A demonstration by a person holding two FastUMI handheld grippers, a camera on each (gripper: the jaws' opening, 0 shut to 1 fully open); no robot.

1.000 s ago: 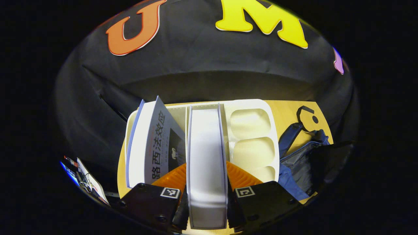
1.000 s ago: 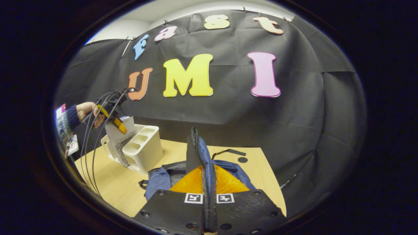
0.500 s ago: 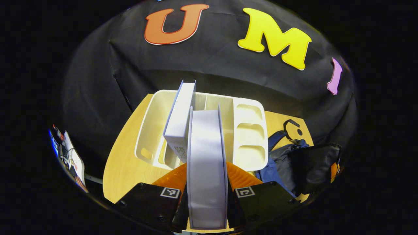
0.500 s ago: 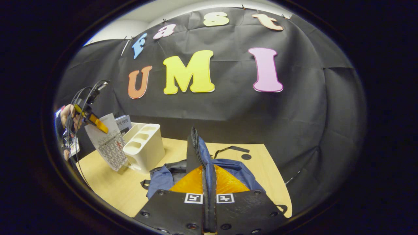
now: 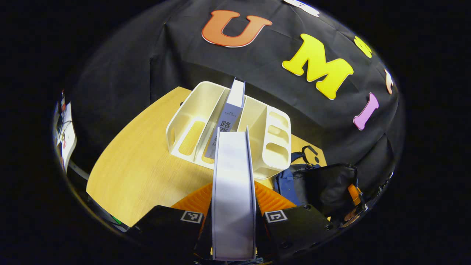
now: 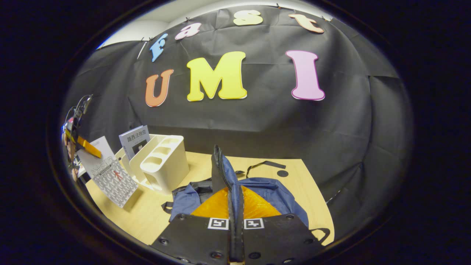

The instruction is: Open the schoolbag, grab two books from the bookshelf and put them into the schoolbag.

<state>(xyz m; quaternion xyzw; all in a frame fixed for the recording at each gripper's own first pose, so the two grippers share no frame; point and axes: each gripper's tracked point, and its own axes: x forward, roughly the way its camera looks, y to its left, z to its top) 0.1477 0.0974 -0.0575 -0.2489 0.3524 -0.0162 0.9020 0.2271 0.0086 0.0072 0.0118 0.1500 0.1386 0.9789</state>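
My left gripper (image 5: 233, 189) is shut on a book (image 5: 232, 162), held page-edge up in the air short of the white bookshelf (image 5: 274, 147). A second book (image 5: 231, 110) stands upright in the shelf's middle slot. The blue schoolbag (image 5: 294, 180) lies to the shelf's right. In the right gripper view, my right gripper (image 6: 235, 191) is shut on the schoolbag's zipper flap (image 6: 219, 167) and holds it up, with the bag (image 6: 274, 191) open beneath. The left gripper (image 6: 81, 144) hangs at the far left, its patterned book (image 6: 110, 176) tilted over the table's edge.
The wooden table (image 5: 143, 169) has bare room left of the shelf. A bag strap (image 6: 263, 164) and a round black disc (image 6: 282, 173) lie behind the bag. The shelf (image 6: 162, 165) has three small compartments at its near end. Cables trail from the left gripper.
My left gripper has lifted the book out of the shelf and drawn it back and up. The second book has gone from leaning to upright. My right gripper keeps holding the flap.
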